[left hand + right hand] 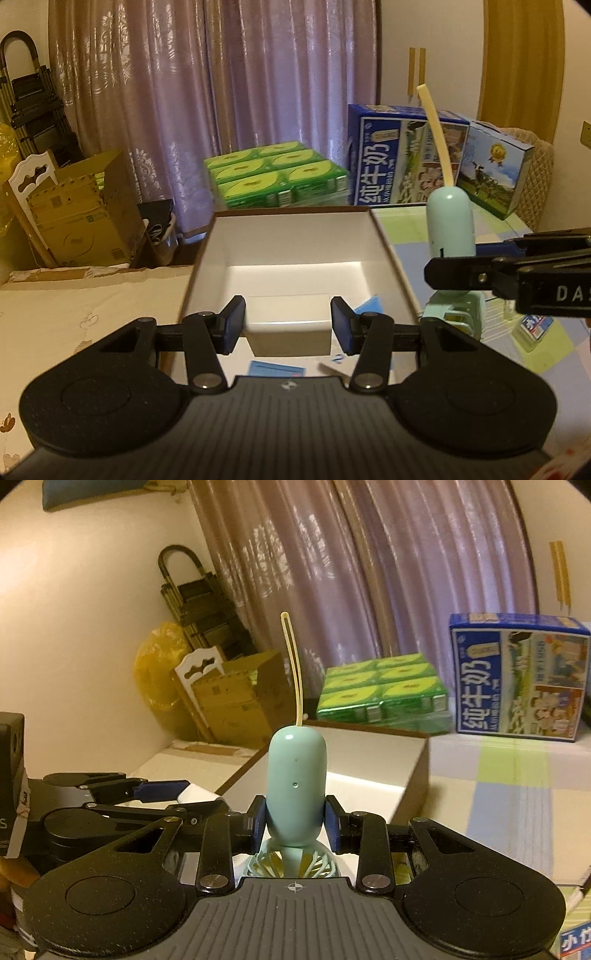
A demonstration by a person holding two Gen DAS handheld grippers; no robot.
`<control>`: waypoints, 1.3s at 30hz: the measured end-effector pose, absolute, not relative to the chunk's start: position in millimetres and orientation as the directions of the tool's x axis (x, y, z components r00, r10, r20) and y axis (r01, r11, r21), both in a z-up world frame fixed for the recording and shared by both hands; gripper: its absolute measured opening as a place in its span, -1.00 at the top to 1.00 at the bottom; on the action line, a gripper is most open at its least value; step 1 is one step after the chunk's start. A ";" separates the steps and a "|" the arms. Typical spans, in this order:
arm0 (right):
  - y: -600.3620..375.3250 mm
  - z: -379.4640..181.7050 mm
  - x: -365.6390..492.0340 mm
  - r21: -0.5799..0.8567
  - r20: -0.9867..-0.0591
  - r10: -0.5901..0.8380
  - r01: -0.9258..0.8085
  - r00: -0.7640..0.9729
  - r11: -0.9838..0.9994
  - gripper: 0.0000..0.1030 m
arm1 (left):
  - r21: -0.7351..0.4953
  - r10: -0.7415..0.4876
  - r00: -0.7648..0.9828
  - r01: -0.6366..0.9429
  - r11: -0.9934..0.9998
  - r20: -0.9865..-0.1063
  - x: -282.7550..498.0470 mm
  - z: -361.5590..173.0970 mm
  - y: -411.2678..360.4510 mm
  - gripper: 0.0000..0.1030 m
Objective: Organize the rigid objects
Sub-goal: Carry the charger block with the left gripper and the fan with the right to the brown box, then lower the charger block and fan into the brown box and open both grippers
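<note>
My left gripper is shut on a small white box, its blue pads pressed against the box's two sides. It hangs at the near edge of a large open box with a brown rim and white inside. My right gripper is shut on the handle of a mint-green handheld fan, held upright with a yellow strap loop sticking up and the grille near the camera. In the left wrist view the right gripper holds the fan just right of the large box. The left gripper shows at the right wrist view's left.
Blue cards lie under the left gripper. A blue milk carton and green drink packs stand behind the large box. A cardboard box, a folded ladder and curtains fill the back. A checked cloth covers the table.
</note>
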State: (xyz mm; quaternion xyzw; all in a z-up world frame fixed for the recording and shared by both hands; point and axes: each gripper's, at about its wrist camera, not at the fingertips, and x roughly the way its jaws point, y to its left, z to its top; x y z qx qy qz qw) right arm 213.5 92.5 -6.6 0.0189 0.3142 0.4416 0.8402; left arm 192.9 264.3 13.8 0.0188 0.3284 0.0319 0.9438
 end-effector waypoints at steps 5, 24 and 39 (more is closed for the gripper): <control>119.0 -20.9 221.3 0.293 -0.552 0.721 -0.712 0.419 0.638 0.42 | 0.062 0.072 0.771 -0.042 0.997 -0.633 200.4 6.3 284.2 0.12; 176.6 -72.5 282.0 0.177 -0.668 0.567 -0.637 0.482 0.750 0.42 | 0.070 0.022 0.658 0.047 0.996 -0.753 296.8 -56.8 318.8 0.12; 193.2 -99.7 299.5 0.102 -0.735 0.484 -0.628 0.475 0.771 0.42 | 0.053 -0.019 0.574 0.108 0.993 -0.819 333.4 -97.9 321.1 0.12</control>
